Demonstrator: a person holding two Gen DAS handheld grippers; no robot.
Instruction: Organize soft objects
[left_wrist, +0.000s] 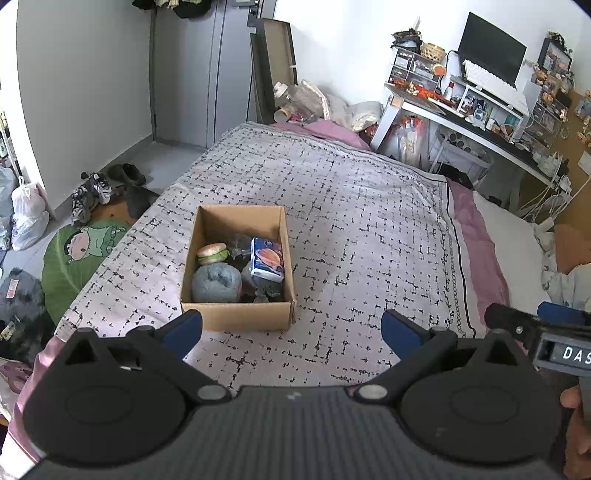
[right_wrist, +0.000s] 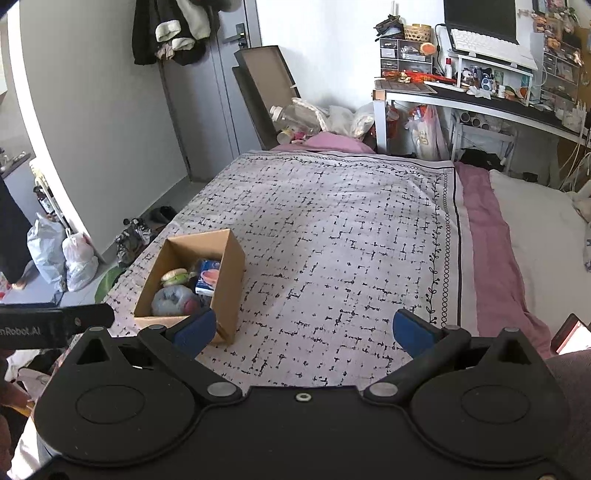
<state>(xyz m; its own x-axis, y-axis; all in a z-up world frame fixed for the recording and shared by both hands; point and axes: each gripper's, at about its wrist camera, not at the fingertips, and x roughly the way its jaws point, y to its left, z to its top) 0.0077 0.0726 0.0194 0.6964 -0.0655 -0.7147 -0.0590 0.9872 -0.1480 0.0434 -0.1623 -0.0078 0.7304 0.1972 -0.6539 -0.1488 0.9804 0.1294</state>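
We are holding the left gripper and right gripper spread wide and empty above the bedspread; the soft toys are sitting inside the cardboard box.

The right gripper hangs above the patterned bedspread with its blue-padded jaws spread wide and nothing between them. Just beyond its left finger sits an open cardboard box holding a plush burger, a grey-blue rolled soft item and a blue tissue pack. The left gripper pokes in at the left edge.
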